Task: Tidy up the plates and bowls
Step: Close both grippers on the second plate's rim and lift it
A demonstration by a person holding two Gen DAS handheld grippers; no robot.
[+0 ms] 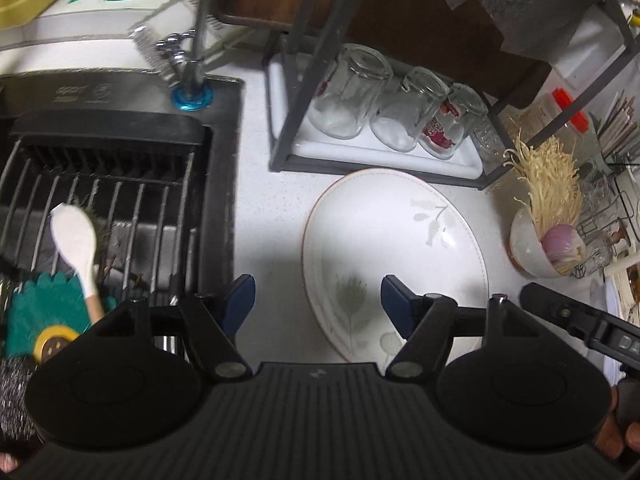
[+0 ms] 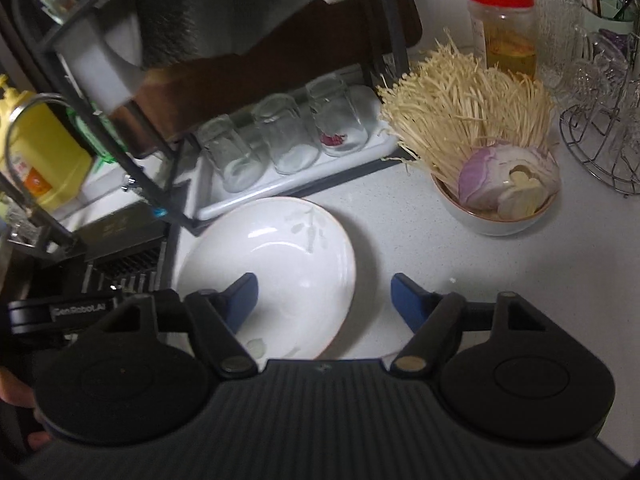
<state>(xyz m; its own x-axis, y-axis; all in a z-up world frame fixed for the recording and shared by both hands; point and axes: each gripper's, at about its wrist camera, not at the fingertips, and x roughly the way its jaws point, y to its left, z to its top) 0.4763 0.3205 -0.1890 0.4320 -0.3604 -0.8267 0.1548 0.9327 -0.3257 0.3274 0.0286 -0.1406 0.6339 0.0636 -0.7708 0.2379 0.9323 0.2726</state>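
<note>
A white plate with faint leaf prints (image 1: 394, 240) lies flat on the white counter, also in the right wrist view (image 2: 276, 256). My left gripper (image 1: 318, 300) is open above its left rim, one blue finger over the counter, one over the plate. My right gripper (image 2: 323, 300) is open and straddles the plate's right rim. A small bowl (image 1: 528, 248) holding enoki mushrooms and half an onion stands to the right of the plate; it shows closer in the right wrist view (image 2: 496, 220). Both grippers are empty.
A black sink (image 1: 120, 200) with a drain rack, white spoon (image 1: 76, 240) and sponges lies left. A dark frame rack with a tray of upturned glasses (image 1: 384, 112) stands behind the plate. A red-capped jar (image 2: 504, 28) and a wire glass holder (image 2: 604, 140) stand at right.
</note>
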